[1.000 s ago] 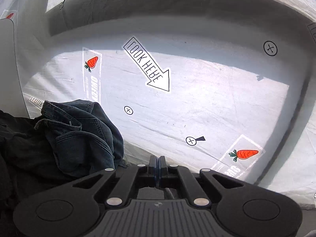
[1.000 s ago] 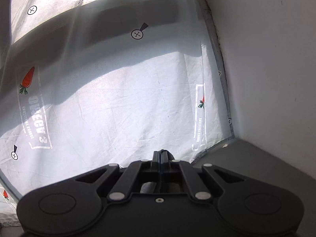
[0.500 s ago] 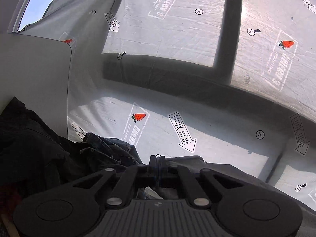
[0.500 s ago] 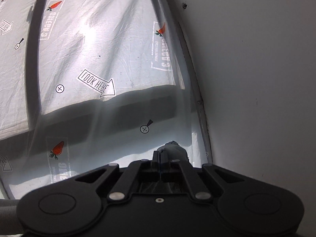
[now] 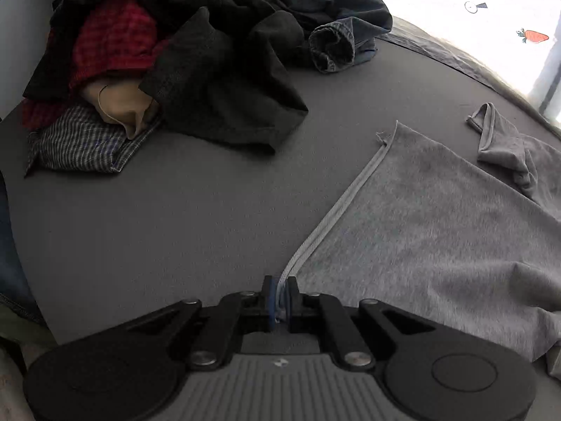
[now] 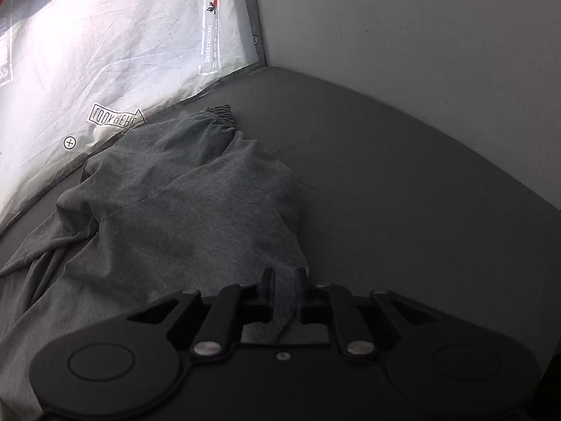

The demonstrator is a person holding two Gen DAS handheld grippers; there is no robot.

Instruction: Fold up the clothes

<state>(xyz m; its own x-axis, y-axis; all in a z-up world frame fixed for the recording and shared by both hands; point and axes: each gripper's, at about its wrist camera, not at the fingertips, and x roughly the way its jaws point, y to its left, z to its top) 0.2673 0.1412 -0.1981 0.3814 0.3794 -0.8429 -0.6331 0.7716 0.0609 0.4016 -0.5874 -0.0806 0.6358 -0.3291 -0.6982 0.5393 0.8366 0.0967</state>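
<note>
A heap of clothes (image 5: pixel 196 45) (black, red check, denim) sits on the grey table (image 5: pixel 175 217), far left of the grey garment (image 5: pixel 438 231). The left gripper (image 5: pixel 279 293) pinches that garment's ribbed hem. The garment lies spread across the table. On its right edge, the right gripper (image 6: pixel 284 289) clamps a fold of its cloth.
</note>
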